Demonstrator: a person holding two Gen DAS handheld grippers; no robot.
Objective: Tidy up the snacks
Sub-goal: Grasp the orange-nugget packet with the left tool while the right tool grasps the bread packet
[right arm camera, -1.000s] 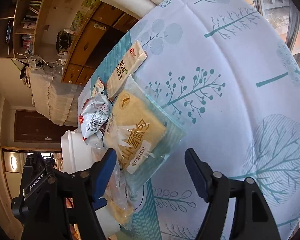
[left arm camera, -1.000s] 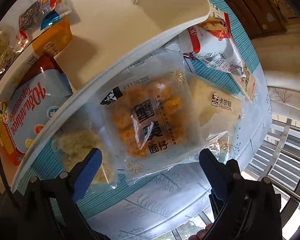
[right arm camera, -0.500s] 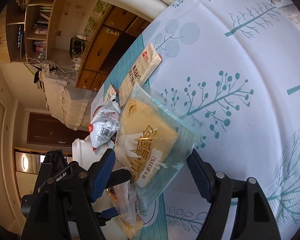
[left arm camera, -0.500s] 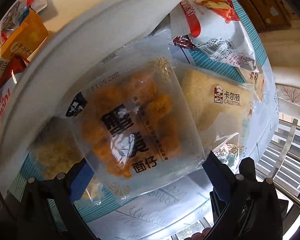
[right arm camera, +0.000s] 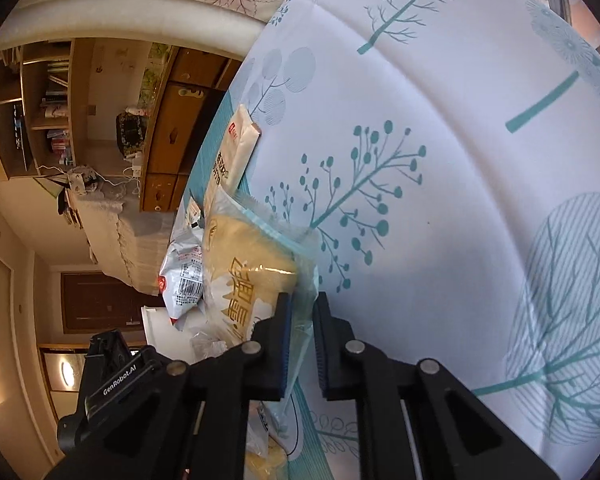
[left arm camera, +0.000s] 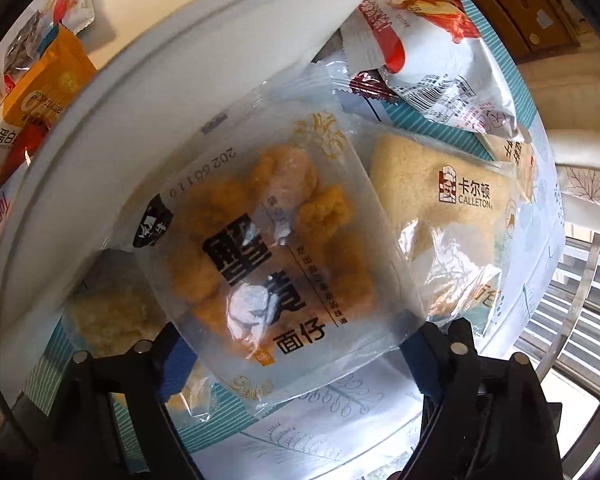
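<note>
White tray (left arm camera: 148, 92) holds packets; left tongs (left arm camera: 292, 360) clamp fried-snack bag (left arm camera: 268, 240), right tongs (right arm camera: 302, 332) bread bag (right arm camera: 252, 276).

My right gripper (right arm camera: 302, 330) had just been closing, and now its two blue pads pinched the clear edge of the yellow bread packet (right arm camera: 252, 268). This packet lay on the tablecloth (right arm camera: 440, 200) with teal trees. Behind it I saw a long beige packet (right arm camera: 234, 150), and at its left side a white packet with barcode (right arm camera: 182, 284). A white tray (right arm camera: 156, 324) was near these.
</note>
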